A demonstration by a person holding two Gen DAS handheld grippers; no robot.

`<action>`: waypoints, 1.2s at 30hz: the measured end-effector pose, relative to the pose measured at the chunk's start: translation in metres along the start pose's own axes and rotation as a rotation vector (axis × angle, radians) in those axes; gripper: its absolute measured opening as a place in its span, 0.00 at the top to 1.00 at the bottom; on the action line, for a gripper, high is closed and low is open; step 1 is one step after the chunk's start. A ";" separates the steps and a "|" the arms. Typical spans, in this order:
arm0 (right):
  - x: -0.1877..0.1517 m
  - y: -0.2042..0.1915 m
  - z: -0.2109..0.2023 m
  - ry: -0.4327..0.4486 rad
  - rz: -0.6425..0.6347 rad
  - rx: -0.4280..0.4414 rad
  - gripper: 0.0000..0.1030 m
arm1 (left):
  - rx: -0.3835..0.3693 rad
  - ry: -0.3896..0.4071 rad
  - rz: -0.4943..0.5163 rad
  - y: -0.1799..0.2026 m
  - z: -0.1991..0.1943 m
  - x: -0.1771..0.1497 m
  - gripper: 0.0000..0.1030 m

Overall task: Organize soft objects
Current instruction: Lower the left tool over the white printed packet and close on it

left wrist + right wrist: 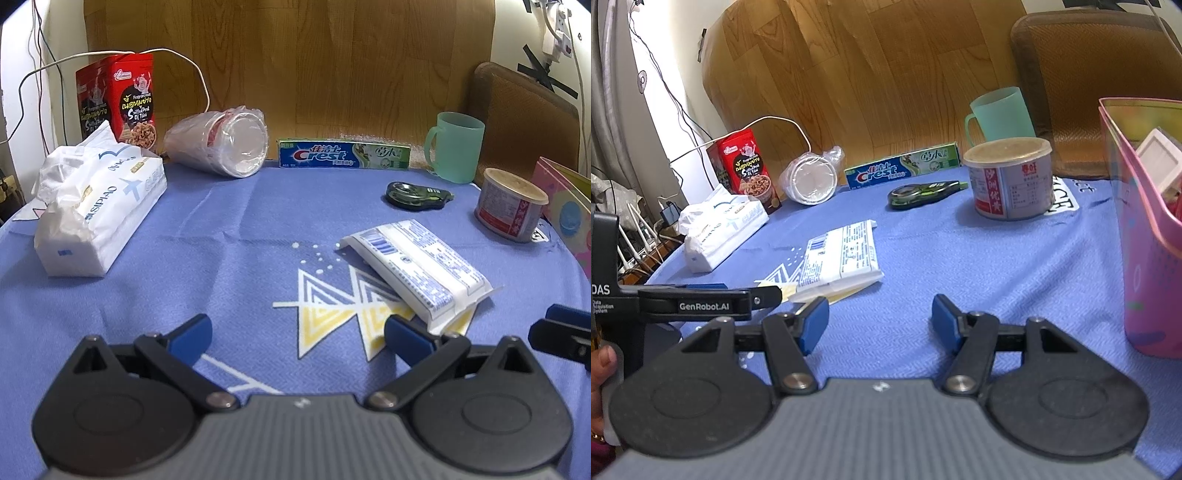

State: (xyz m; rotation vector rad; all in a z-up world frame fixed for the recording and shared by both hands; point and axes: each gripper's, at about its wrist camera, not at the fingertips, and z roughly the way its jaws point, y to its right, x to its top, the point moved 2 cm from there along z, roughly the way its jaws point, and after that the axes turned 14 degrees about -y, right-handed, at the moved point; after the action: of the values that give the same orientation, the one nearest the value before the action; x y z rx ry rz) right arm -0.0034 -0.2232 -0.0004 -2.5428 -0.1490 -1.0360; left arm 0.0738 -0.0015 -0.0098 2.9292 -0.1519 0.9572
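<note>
A flat white tissue pack with blue print (419,271) (840,258) lies on the blue cloth (240,221) near the middle. A larger white tissue packet marked SIPIAO (96,210) (722,229) lies at the left. My left gripper (299,338) hovers open over the cloth, its right finger just short of the flat pack's near corner. My right gripper (879,325) is open too, empty, to the right of that pack. The left gripper's fingers (713,301) show in the right wrist view.
Along the back stand a red snack box (123,98), a bagged stack of plastic cups (225,142), a Crest toothpaste box (343,154) and a green mug (456,147). A correction-tape dispenser (415,194), a tin can (511,205) and a pink basket (1145,221) are at the right.
</note>
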 end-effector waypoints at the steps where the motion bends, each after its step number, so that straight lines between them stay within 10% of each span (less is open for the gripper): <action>1: 0.000 0.000 0.000 0.000 0.000 0.000 0.37 | 0.001 -0.001 0.004 0.000 0.001 0.000 0.00; 31: -0.001 0.001 -0.001 0.009 0.023 0.009 0.36 | -0.001 -0.009 0.009 -0.002 0.002 0.002 0.00; 36: 0.003 -0.001 -0.004 -0.010 -0.014 0.060 0.36 | -0.164 -0.019 -0.083 -0.023 -0.009 0.007 0.00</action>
State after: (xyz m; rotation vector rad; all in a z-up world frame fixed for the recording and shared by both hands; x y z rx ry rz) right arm -0.0038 -0.2241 0.0042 -2.4963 -0.1983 -1.0091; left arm 0.0768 0.0219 0.0012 2.7727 -0.1040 0.8613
